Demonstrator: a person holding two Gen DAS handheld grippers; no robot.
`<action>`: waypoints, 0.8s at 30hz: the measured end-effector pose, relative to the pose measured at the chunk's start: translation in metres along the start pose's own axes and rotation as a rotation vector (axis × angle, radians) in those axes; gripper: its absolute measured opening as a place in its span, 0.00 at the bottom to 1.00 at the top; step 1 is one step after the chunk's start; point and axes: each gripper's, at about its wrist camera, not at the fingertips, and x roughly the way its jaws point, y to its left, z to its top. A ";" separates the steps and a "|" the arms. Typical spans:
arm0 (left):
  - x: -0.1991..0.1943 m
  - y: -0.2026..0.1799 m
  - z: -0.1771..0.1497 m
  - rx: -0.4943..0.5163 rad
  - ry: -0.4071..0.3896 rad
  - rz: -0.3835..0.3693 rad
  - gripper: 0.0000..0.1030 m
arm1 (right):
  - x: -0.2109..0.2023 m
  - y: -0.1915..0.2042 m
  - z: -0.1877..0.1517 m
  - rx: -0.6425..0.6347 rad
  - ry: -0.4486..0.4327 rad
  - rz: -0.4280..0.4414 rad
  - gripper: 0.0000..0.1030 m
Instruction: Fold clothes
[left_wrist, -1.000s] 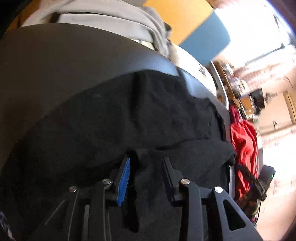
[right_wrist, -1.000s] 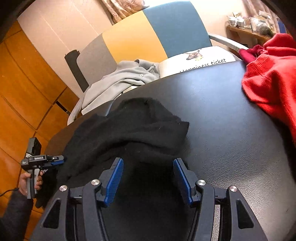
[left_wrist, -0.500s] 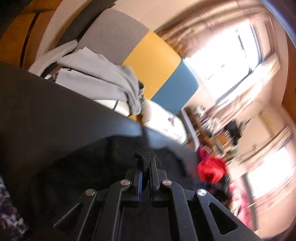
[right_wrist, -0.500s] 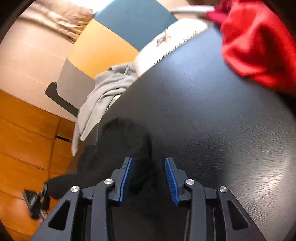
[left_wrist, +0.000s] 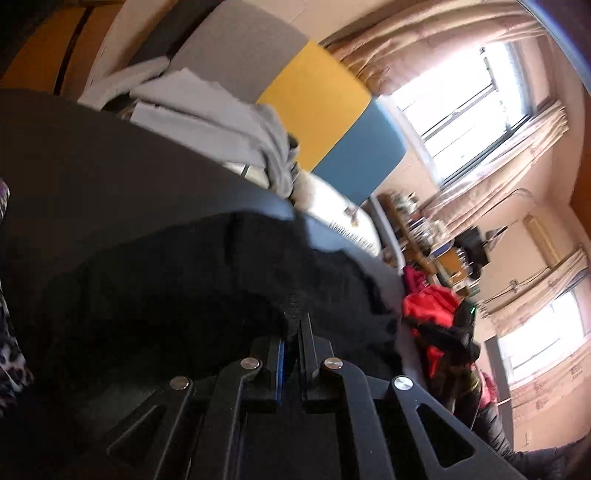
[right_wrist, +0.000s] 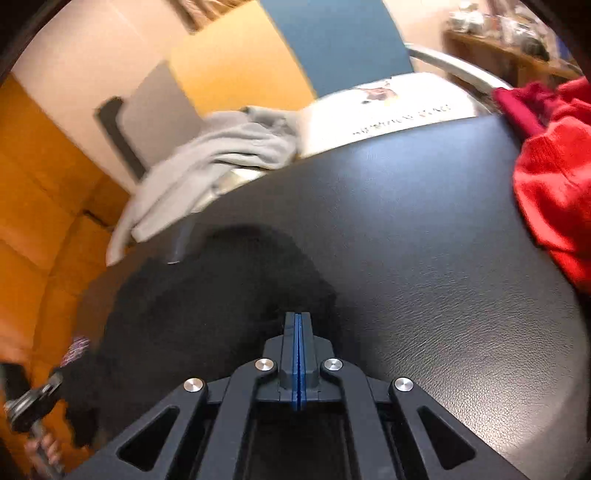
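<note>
The black shirt (right_wrist: 207, 295) lies in a heap on the black table (right_wrist: 424, 258). The left gripper (left_wrist: 293, 325) pinches a bit of the shirt. The right gripper (right_wrist: 297, 321) has its 2 fingers pressed together at the shirt's edge; whether cloth is between them I cannot tell. A red sweater (right_wrist: 554, 177) sits nearby.

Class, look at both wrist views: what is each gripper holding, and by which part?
The left gripper pinches a raised fold of the black garment. The right gripper is shut at the garment's edge, but its pads look pressed together, so whether it holds cloth cannot be told.
</note>
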 end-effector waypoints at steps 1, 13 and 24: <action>-0.003 0.001 0.003 -0.007 -0.012 -0.008 0.04 | -0.004 -0.003 -0.004 0.025 0.015 0.036 0.05; -0.001 -0.022 0.012 0.023 -0.028 -0.055 0.04 | 0.032 -0.018 -0.023 0.252 0.040 0.118 0.56; -0.016 -0.040 0.025 -0.015 -0.021 -0.226 0.04 | -0.007 0.000 -0.006 0.109 -0.072 -0.005 0.02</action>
